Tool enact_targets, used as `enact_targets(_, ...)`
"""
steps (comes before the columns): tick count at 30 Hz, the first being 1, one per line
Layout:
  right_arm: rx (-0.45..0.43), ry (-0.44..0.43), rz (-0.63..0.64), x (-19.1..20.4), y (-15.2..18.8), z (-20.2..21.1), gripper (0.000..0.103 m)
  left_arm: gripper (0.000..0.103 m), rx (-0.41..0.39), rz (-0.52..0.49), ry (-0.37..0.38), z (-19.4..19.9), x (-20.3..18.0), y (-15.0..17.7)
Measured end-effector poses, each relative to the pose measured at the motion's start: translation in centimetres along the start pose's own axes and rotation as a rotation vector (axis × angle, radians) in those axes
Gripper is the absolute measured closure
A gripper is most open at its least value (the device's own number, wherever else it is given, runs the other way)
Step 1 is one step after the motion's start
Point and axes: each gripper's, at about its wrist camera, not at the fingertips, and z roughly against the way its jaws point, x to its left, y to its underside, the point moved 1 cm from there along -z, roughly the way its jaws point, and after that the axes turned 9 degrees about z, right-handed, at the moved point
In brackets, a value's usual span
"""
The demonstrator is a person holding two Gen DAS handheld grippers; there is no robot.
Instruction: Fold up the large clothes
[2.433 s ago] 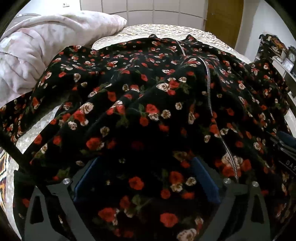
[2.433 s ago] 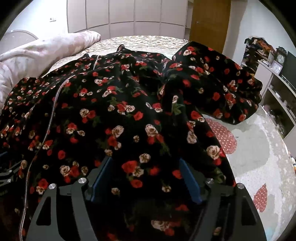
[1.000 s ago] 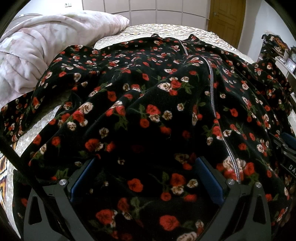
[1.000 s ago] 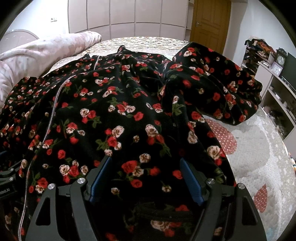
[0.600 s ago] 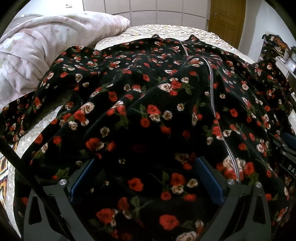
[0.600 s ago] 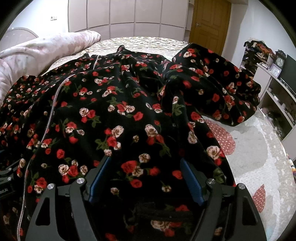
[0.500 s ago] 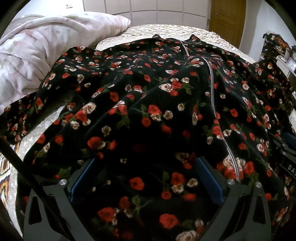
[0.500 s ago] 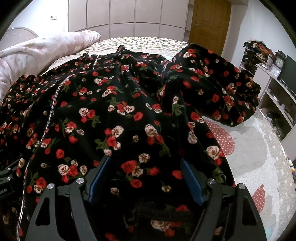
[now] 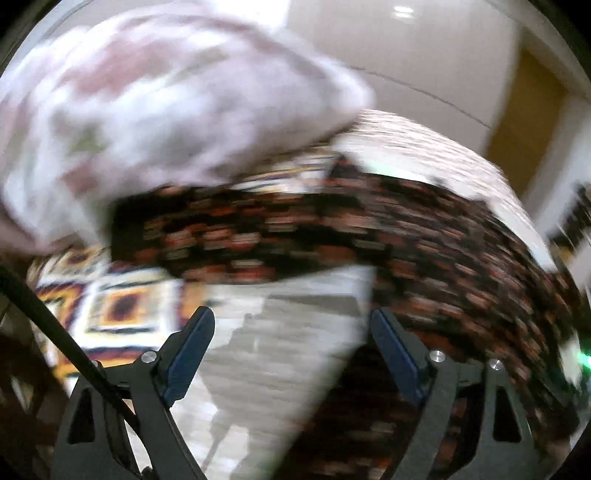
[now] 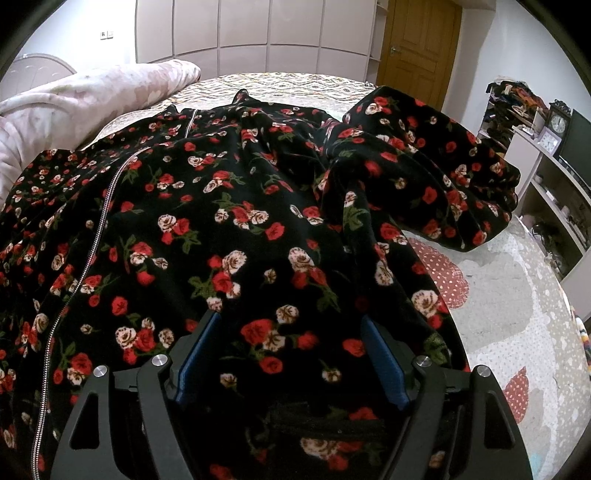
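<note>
With the black red-rose fleece zip robe (image 10: 258, 221) spread on the bed (image 10: 498, 280), the right gripper (image 10: 291, 358) rests open-fingered on its hem while the left gripper (image 9: 291, 354), fingers closing on nothing, seems to be heading for the left sleeve, which next needs gripping and folding inward.

- Bed (image 10: 491, 280): light patterned cover with red dotted patches.
- Pink quilt (image 10: 92, 96): bunched on the bed's left side.
- Wardrobe doors (image 10: 258, 26): pale panels, behind the bed.
- Wooden door (image 10: 417, 48): right of the wardrobe doors.
- Shelf unit (image 10: 546, 192): right of the bed, carrying a clock (image 10: 558, 121).
</note>
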Motion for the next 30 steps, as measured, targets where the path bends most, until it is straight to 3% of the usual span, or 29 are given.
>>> enact_targets(5, 0.000, -0.002, -0.001, 0.0, 0.0, 0.0, 0.022, 0.017, 0.072, 0.284, -0.019, -5.1, 9.6, -2.8)
enact_targets(11, 0.001, -0.001, 0.000, 0.0, 0.0, 0.0, 0.022, 0.017, 0.071, 0.462, -0.008, -9.0, 13.7, -3.6)
enact_targets(13, 0.001, 0.000, 0.000, 0.0, 0.0, 0.0, 0.022, 0.017, 0.037, 0.463, -0.029, -9.4, 13.5, -4.3)
enact_targets(14, 0.001, 0.000, 0.000, 0.1, 0.0, 0.0, 0.022, 0.028, 0.025, 0.450, -0.042, -9.6, 13.4, -4.6)
enact_targets(15, 0.002, 0.001, 0.000, 0.1, 0.0, 0.0, 0.022, 0.042, 0.019, 0.428, -0.067, -9.8, 13.1, -5.0)
enact_targets(16, 0.001, 0.001, 0.000, 0.1, 0.0, 0.0, 0.022, 0.080, 0.034, 0.398, -0.118, -10.4, 12.9, -5.5)
enact_targets(17, 0.002, 0.002, 0.001, 0.1, 0.0, 0.0, 0.022, 0.091, 0.065, 0.375, -0.138, -10.9, 12.9, -5.9)
enact_targets(19, 0.003, 0.005, 0.003, 0.1, 0.0, 0.1, 0.022, 0.092, 0.058, 0.395, -0.144, -10.2, 13.3, -6.4)
enact_targets(22, 0.002, 0.003, 0.002, 0.1, 0.0, 0.0, 0.021, 0.093, -0.065, 0.317, -0.250, -7.0, 12.6, -7.6)
enact_targets(25, 0.002, 0.000, 0.001, 0.1, 0.0, 0.0, 0.021, 0.093, -0.157, 0.246, -0.309, -3.8, 11.5, -9.4)
enact_targets(30, -0.001, -0.008, -0.005, 0.0, 0.0, 0.0, 0.021, 0.093, -0.228, 0.233, -0.321, -0.5, 9.8, -13.6)
